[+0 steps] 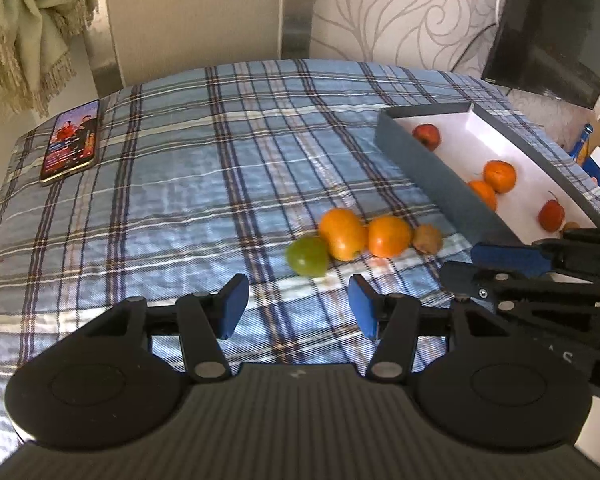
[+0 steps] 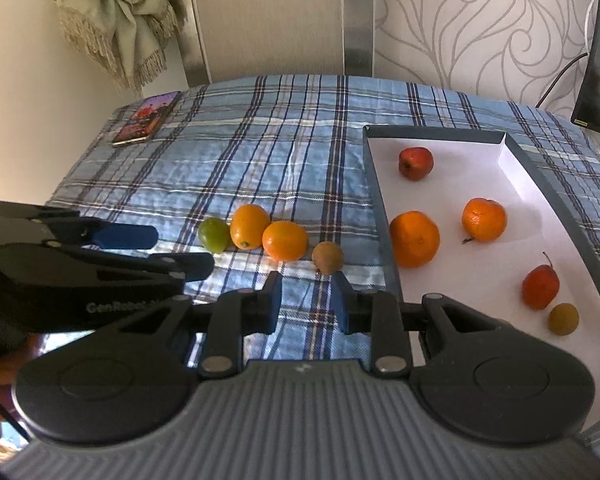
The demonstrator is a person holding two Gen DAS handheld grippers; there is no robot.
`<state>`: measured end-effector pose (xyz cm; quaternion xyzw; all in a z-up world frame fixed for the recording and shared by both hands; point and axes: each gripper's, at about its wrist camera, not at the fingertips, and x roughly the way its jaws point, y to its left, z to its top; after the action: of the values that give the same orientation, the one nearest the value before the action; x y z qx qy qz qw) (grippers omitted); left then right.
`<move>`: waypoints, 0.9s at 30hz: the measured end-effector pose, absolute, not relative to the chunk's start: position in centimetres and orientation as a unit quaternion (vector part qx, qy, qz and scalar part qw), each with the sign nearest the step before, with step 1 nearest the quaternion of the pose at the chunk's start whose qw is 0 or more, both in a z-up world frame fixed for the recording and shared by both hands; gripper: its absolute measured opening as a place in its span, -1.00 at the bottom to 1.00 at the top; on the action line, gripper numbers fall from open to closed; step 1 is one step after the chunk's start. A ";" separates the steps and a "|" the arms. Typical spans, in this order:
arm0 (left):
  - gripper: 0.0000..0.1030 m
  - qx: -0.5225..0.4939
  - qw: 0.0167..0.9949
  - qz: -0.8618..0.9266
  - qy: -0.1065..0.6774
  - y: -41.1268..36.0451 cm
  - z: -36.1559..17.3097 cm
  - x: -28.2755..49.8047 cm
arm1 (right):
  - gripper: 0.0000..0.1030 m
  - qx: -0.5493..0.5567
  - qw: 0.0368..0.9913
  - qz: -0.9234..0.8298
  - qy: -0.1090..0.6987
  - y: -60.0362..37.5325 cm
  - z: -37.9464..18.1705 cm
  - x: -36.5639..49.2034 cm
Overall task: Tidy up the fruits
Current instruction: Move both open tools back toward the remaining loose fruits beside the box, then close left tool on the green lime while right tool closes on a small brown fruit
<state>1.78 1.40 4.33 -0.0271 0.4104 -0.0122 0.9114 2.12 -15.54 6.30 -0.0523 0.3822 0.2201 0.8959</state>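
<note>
On the blue plaid cloth [image 1: 179, 184] lies a row of loose fruit: a green one [image 1: 308, 256] [image 2: 213, 234], an oval orange one [image 1: 344, 234] [image 2: 249, 226], a round orange one [image 1: 388, 236] [image 2: 284, 241] and a small brown one [image 1: 428, 238] [image 2: 328, 258]. My left gripper [image 1: 297, 306] [image 2: 183, 249] is open and empty, just short of the green fruit. My right gripper [image 2: 308, 300] [image 1: 460, 262] has its pads a narrow gap apart, empty, just short of the brown fruit. The grey box [image 2: 374, 184] [image 1: 420, 160] at the right holds several fruits.
A lit phone [image 1: 71, 142] [image 2: 145, 119] lies at the cloth's far left corner. A fringed scarf [image 1: 31, 20] hangs on the wall behind. A dark screen [image 1: 556, 28] stands at the back right. The box's near wall rises beside the brown fruit.
</note>
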 end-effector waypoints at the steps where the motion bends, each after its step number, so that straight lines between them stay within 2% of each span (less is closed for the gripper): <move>1: 0.19 -0.028 0.911 -0.012 0.410 1.6 4.3 1.9 | -0.41 -0.053 0.896 0.218 0.383 -15.4 6.2 2.2; 17: 0.20 -0.033 0.911 -0.013 0.410 3.5 3.6 2.5 | -0.45 -0.083 0.899 0.188 0.386 -13.8 4.3 4.6; 27: 0.20 -0.035 0.914 -0.025 0.404 2.9 3.7 2.6 | -0.48 -0.147 0.899 0.192 0.365 -12.7 3.7 4.3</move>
<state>2.63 2.90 3.70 -0.0354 0.4039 -0.0249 0.9138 4.33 -12.67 3.72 -0.1466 0.3653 0.1919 0.8990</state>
